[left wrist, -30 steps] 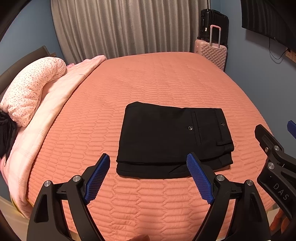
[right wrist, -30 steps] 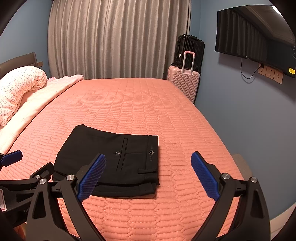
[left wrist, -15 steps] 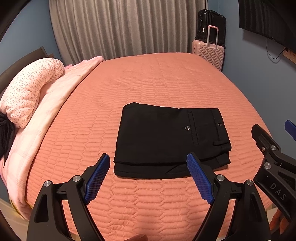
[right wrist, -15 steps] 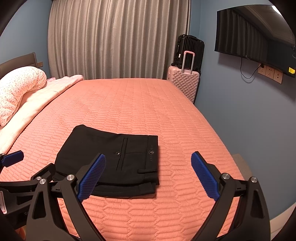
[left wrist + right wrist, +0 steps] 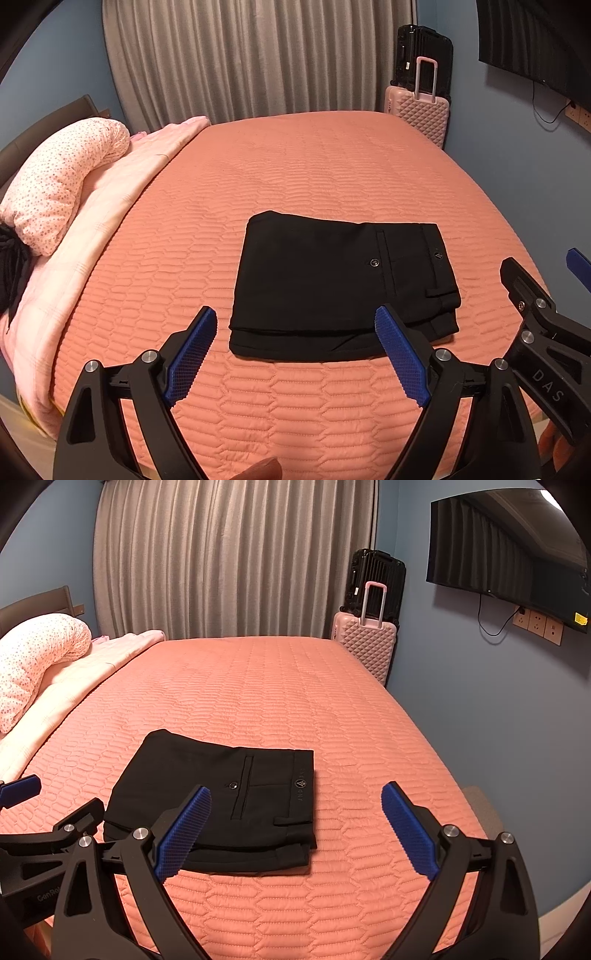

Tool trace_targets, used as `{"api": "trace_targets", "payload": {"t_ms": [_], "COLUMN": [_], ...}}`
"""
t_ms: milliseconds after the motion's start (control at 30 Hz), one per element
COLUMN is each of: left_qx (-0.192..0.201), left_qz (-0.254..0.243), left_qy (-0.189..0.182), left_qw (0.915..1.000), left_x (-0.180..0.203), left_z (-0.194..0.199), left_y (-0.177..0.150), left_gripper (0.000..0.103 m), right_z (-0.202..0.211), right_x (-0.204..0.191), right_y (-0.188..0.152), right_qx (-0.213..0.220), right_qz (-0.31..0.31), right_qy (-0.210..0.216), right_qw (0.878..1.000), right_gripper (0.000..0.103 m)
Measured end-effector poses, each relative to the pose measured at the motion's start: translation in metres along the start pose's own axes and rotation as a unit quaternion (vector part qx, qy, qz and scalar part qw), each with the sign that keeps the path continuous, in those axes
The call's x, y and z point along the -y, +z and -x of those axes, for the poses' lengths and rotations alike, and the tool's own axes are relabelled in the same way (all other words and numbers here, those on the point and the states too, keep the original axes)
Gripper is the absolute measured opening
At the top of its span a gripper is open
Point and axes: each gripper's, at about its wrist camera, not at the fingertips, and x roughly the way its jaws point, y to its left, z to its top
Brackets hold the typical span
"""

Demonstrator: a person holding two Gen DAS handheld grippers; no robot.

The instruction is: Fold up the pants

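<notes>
1. Nearest to me, my left gripper fills the bottom of the left wrist view with its blue ribbed pads spread wide and nothing between them. It hangs clear of the cloth, above the near edge of the bed.

2. My right gripper sits the same way at the bottom of the right wrist view: jaws wide, empty, touching nothing. Its black frame also shows at the right edge of the left wrist view.

3. Just beyond both, the black folded pants lie flat on the salmon quilted bedspread, in the lower centre of the left wrist view and lower left of centre in the right wrist view. They form a compact rectangle, layers stacked, with the buttoned back pocket and waistband up and toward the right.

4. I judge the folding itself to be done; the step in hand looks like backing off or a last check. The bottom layer peeks out a little along the near edge, which is the one untidy spot.

5. If anything is called for next, it is a light tidy: pinch that near edge low and nudge it under without dragging the top layers askew. Otherwise, I lift both grippers straight away.

6. Farther off, a pink dotted pillow lies at the left, and a pink hard-shell suitcase stands by the grey curtain at the upper right.
</notes>
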Motion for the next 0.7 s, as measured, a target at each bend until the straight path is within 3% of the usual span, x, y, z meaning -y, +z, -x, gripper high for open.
{"api": "trace_targets", "payload": {"t_ms": [700], "left_qx": [0.008], "left_qz": [-0.009], "left_qy": [0.012], "left_qw": [0.9999], "left_x": [0.0024], "left_z": [0.0007], "left_y": [-0.0017], "left_gripper": [0.086], "right_z": [0.0011], "right_x": [0.0002], "right_y": [-0.0004], "right_qx": [0.000], "right_qz": [0.001], "right_qy": [0.000], "right_qw": [1.000], "right_gripper": [0.092]}}
